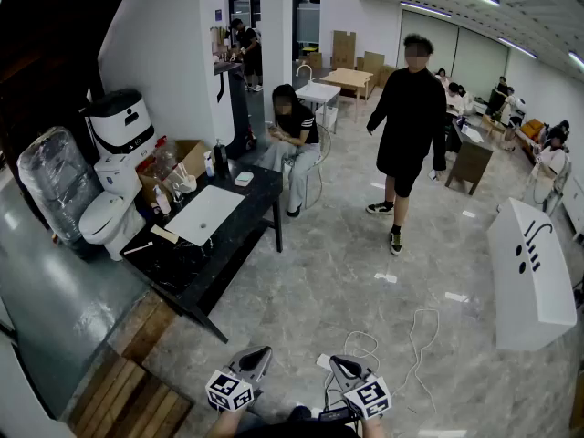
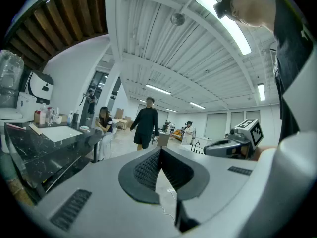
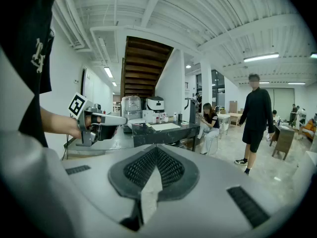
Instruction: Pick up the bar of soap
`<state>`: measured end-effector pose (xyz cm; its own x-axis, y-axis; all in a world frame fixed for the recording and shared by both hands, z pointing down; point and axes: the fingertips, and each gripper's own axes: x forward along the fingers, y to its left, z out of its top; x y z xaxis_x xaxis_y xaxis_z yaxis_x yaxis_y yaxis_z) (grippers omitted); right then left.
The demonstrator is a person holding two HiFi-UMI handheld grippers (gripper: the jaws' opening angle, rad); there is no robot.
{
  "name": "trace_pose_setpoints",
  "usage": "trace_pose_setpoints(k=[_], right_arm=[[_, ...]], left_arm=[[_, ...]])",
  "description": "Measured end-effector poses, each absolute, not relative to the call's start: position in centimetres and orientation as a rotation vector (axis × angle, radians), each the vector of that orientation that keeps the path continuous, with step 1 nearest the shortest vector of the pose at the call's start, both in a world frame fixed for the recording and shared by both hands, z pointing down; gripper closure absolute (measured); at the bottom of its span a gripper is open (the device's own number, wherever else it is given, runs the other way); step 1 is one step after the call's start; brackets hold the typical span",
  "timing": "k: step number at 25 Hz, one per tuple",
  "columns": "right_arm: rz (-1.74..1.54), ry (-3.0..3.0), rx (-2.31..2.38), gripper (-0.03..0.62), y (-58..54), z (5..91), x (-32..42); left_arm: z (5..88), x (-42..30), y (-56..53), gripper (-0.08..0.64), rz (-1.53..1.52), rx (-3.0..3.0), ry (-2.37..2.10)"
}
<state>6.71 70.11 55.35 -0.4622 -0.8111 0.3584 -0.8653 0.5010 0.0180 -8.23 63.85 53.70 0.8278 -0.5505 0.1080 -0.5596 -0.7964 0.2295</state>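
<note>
A small pale bar, seemingly the soap (image 1: 244, 179), lies on the far end of the black counter (image 1: 228, 245), beyond the white sink (image 1: 203, 213). Both grippers are low at the frame's bottom edge, far from the counter. My left gripper (image 1: 265, 350) is shut and empty; in its own view the ribbed pads meet at the tip (image 2: 159, 150). To its right, my right gripper (image 1: 337, 362) is also shut with nothing held, pads closed together (image 3: 156, 149). Each gripper shows in the other's view: the right gripper (image 2: 223, 147) and the left gripper (image 3: 115, 119).
A person in black (image 1: 408, 121) walks on the tiled floor beyond the counter; another person (image 1: 294, 135) sits at its far end. Left of the counter stands a toilet (image 1: 108, 215). A white cabinet (image 1: 531, 276) is at right. Cables (image 1: 401, 340) lie ahead; wooden boards (image 1: 128, 392) at lower left.
</note>
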Motion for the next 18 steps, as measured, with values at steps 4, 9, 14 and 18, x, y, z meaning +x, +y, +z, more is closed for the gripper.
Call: trace_pose_setpoints(k=[4,9,14,18], right_arm=[[0.224,-2.422,1.406,0.583,69.8,55.4,7.5],[0.216,-2.441,1.405,0.583,69.2,55.6,8.4],[0.227,-2.452,1.421,0.583,68.7,55.9,9.6],[0.253,-2.478,1.467,0.583,68.1,55.8,10.8]], left_arm=[[53.5,-7.2,63.4,0.551,0.050,2.767,-0.844],[53.7,-6.5,63.4,0.552,0.059,2.757,-0.856],[54.0,-5.3,63.2,0.552,0.072,2.754,-0.851],[54.1,-4.4,63.0,0.552,0.083,2.757,-0.843]])
